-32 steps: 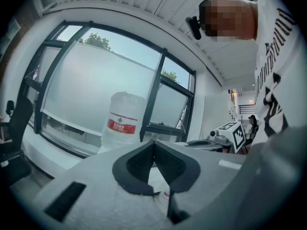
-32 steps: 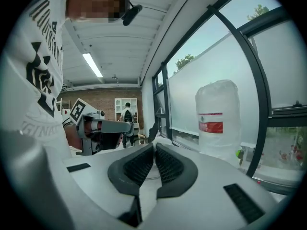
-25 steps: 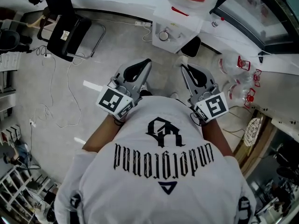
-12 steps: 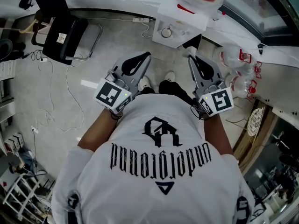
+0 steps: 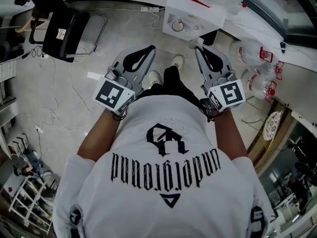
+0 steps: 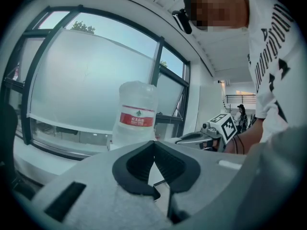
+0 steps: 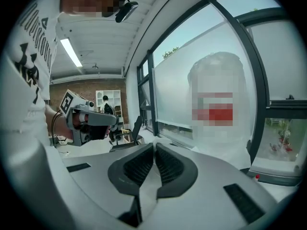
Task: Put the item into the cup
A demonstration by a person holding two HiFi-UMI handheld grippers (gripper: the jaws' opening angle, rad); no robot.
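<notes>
No cup and no item show in any view. My left gripper (image 5: 152, 48) is held out in front of the person's white shirt, shut, with nothing between its black pads (image 6: 154, 143). My right gripper (image 5: 197, 48) is level with it about a hand's width to the right, also shut and empty (image 7: 155, 145). Each gripper appears in the other's view: the right gripper (image 6: 211, 131) and the left gripper (image 7: 88, 121). Both point toward a water dispenser (image 5: 194, 15) carrying a large bottle (image 6: 136, 113).
A black chair (image 5: 64, 26) stands at the far left on the grey floor, with cables (image 5: 74, 90) trailing beside it. Empty water bottles (image 5: 252, 58) lie at the right near a wooden panel (image 5: 270, 133). Large windows (image 6: 81, 80) run behind a white ledge.
The head view has shifted: the dispenser and chair slid toward the top edge and the person's dark legs and shoes came into view. The grippers moved slightly apart and stayed shut.
</notes>
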